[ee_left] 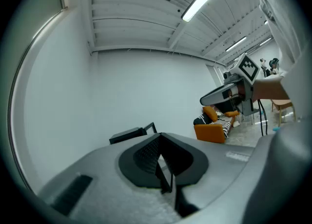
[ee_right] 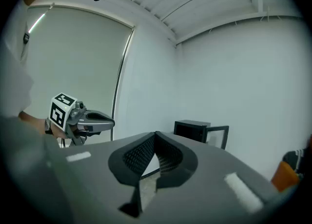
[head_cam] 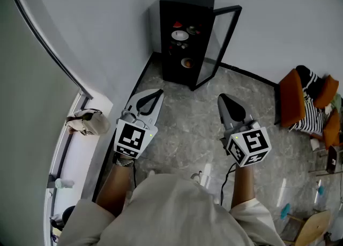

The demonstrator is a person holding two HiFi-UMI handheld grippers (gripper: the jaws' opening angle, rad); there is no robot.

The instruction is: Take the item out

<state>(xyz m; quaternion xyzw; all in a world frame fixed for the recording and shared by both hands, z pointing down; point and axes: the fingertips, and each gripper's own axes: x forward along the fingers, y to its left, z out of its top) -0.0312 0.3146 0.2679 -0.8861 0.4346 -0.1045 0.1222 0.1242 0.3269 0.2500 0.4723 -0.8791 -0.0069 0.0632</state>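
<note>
Two grippers are in view, and neither holds anything. On the left gripper (head_cam: 158, 92) the jaws are fully together with no object between them; the left gripper view shows the ribbed pads meeting at the tip. On the right gripper (head_cam: 222, 98) the jaws are likewise together and empty, and the pads meet in the right gripper view. Both hang above the stone floor (head_cam: 182, 127), well apart from the black cabinet (head_cam: 187, 1). The cabinet stands against the wall with its glass door (head_cam: 222, 41) swung open to the right. Several items sit on its shelves: a red object (head_cam: 177, 24) on the top level, a white dish (head_cam: 179, 35) just below it, and an orange object (head_cam: 186, 63) lower down. They are too small to identify, and which one the task means cannot be told. Both gripper views show only the cabinet's top and door frame; its interior is hidden behind the jaw bodies. An orange sofa (head_cam: 292, 100) at the right edge is partly cut off. A bag (head_cam: 88, 121) rests on the window ledge.
</note>
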